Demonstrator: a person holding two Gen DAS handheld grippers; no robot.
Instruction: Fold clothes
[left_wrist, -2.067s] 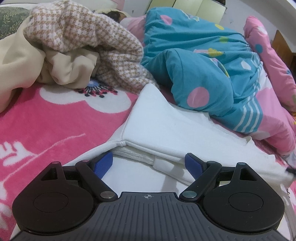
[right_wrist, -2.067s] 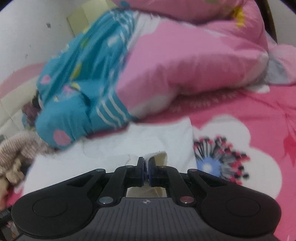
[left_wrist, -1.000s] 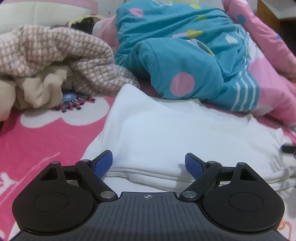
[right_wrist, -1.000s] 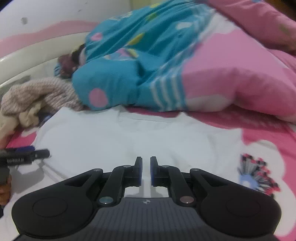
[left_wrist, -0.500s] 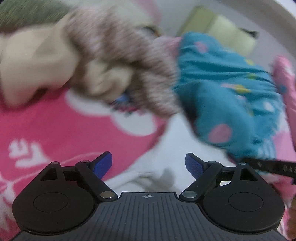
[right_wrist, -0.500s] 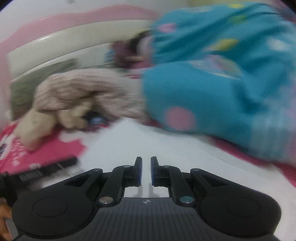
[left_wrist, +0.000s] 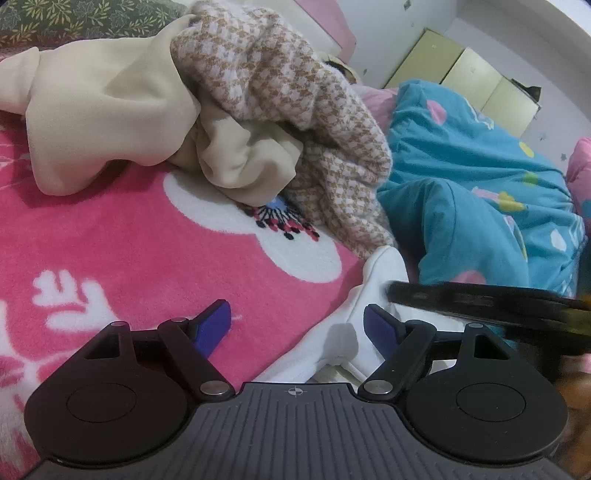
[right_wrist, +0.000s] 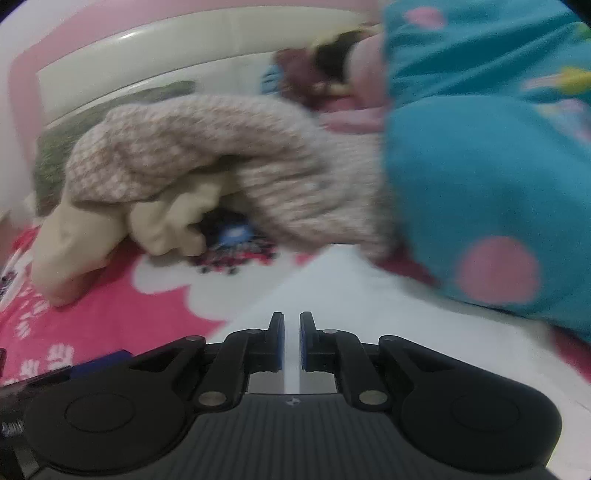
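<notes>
Left tool gapes over white garment – closing slightly, gripping nothing (right tool nearly shut, empty).

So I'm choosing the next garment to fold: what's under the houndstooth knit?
A cream garment bunches out from under the houndstooth knit, on the pink blanket. Whatever lies deeper is covered.

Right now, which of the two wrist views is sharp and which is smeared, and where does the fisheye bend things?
Left wrist view: sharp on the houndstooth garment, except the right gripper crossing as a dark streak. Right wrist view: motion-blurred throughout, blue quilt and white garment soft; headboard visibly bowed.
</notes>
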